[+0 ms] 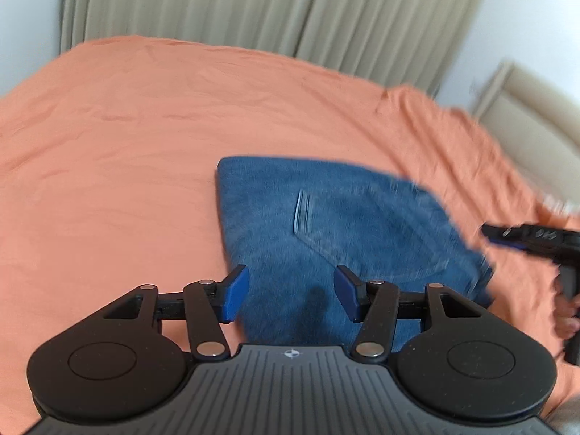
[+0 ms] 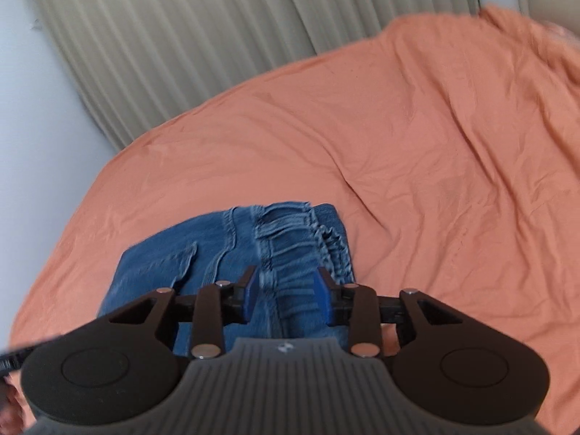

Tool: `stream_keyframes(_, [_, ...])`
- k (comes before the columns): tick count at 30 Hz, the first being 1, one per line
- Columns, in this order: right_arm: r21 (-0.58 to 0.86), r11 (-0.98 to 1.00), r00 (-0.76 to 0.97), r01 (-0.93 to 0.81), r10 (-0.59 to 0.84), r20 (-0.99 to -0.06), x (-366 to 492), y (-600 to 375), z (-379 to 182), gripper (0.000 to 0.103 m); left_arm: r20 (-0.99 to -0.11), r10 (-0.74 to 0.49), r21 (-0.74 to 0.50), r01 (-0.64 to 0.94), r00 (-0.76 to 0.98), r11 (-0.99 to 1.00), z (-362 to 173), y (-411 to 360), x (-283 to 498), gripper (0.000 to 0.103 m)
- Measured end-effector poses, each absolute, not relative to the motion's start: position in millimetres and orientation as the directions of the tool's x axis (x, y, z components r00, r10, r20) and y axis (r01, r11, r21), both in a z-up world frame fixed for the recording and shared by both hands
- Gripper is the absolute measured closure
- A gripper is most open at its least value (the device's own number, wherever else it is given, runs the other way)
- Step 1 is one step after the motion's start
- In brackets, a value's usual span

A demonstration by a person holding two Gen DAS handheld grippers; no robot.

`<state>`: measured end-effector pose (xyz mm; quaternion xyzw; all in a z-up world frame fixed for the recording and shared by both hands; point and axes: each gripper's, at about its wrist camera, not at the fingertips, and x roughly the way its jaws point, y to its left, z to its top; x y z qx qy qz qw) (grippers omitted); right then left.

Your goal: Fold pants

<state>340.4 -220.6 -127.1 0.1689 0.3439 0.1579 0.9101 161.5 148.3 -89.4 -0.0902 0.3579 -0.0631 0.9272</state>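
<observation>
Nearest in the left wrist view, the left gripper point(image 1: 292, 291) hangs with its blue-padded jaws spread wide and nothing between them, above the near edge of the folded blue denim pants point(image 1: 326, 224). The pants lie in a compact stack on the orange bed sheet point(image 1: 127, 127). At the right edge, the black right gripper point(image 1: 529, 235) appears, blurred. In the right wrist view, the right gripper point(image 2: 286, 299) has its jaws partly apart, straddling the gathered waistband of the pants point(image 2: 232, 253) without pinching it. Beyond the bed hangs a beige pleated curtain point(image 2: 163, 36), with a pale wall point(image 2: 32, 127) to its left.
</observation>
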Motion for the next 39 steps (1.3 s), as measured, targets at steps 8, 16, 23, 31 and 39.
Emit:
stream_keyframes(8, [0.397, 0.905, 0.730, -0.151, 0.373, -0.572, 313, -220, -177, 0.073, -0.753, -0.053, -0.081, -0.012, 0.656, 0.997, -101, 146, 154, 0.040])
stream_keyframes(16, [0.418, 0.896, 0.753, -0.147, 0.376, -0.540, 319, -223, -182, 0.073, -0.772, -0.113, -0.105, 0.050, 0.626, 0.993, -85, 130, 109, 0.037])
stream_keyframes(23, [0.400, 0.900, 0.758, -0.174, 0.382, -0.529, 314, -223, -183, 0.074, -0.806, 0.061, 0.137, 0.085, 0.589, 0.987, -101, 93, 119, 0.053])
stream_keyframes(31, [0.457, 0.872, 0.757, -0.175, 0.416, -0.504, 313, -233, -186, 0.074, -0.810, 0.157, 0.386, 0.313, 0.565, 0.868, -108, 70, 117, 0.090])
stream_keyframes(39, [0.446, 0.873, 0.730, -0.196, 0.434, -0.528, 312, -232, -190, 0.075, -0.854, 0.225, 0.458, 0.475, 0.468, 0.751, -149, 62, 128, 0.093])
